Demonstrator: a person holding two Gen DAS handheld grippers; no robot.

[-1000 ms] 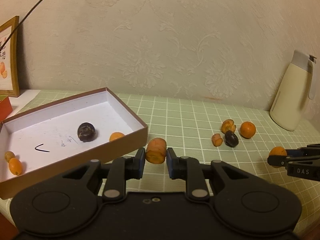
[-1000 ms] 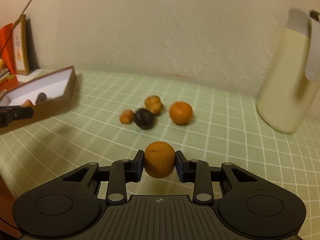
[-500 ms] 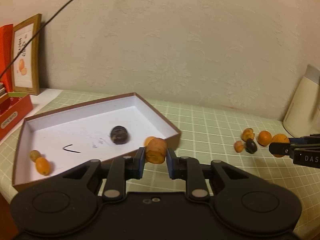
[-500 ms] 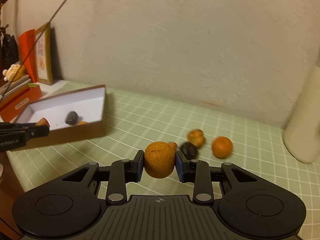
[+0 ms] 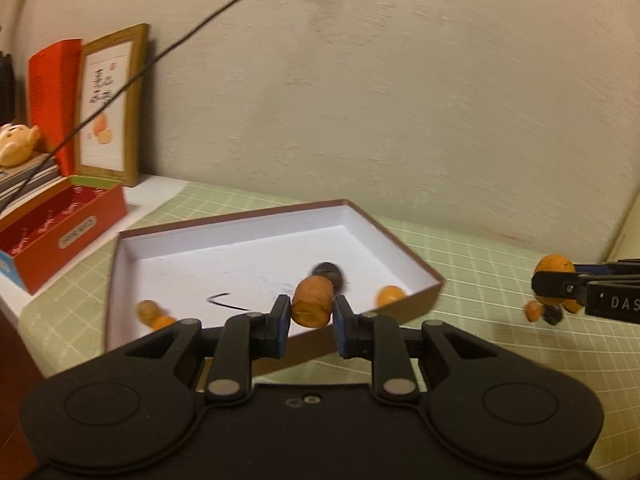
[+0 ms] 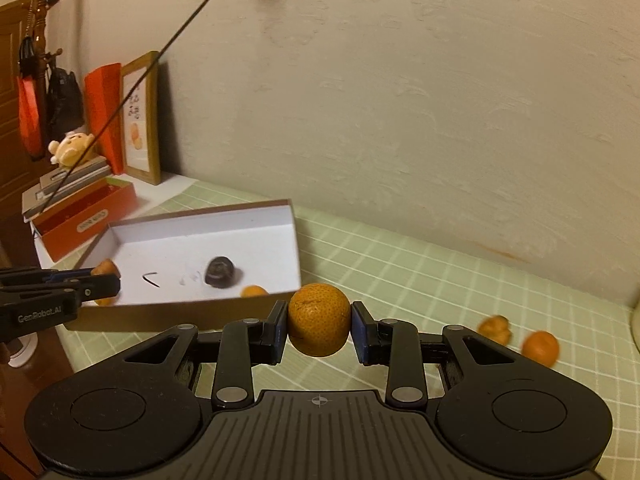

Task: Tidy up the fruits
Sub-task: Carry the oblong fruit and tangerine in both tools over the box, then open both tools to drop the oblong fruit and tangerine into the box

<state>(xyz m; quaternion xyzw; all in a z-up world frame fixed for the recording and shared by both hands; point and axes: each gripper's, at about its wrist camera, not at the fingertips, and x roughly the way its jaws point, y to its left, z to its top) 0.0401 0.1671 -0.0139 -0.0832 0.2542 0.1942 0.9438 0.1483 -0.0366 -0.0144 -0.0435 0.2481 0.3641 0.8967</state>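
Warm, dim yellowish light over everything. The wall (image 5: 400, 100) was cream with a faint embossed pattern, and a thin dark cord (image 5: 168, 46) cut diagonally across the upper left. The bench (image 6: 420, 280) wore a pale green grid cloth. Far left of the right wrist view stood a wooden coat rack (image 6: 40, 12) with bags, beside a brown door (image 6: 8, 120).

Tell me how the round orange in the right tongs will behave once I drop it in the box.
The round orange is near-spherical, so it will probably roll across the box's smooth white floor. The raised walls should stop it. Its rind looks firm between the right tongs, so a short drop seems unlikely to bruise it.
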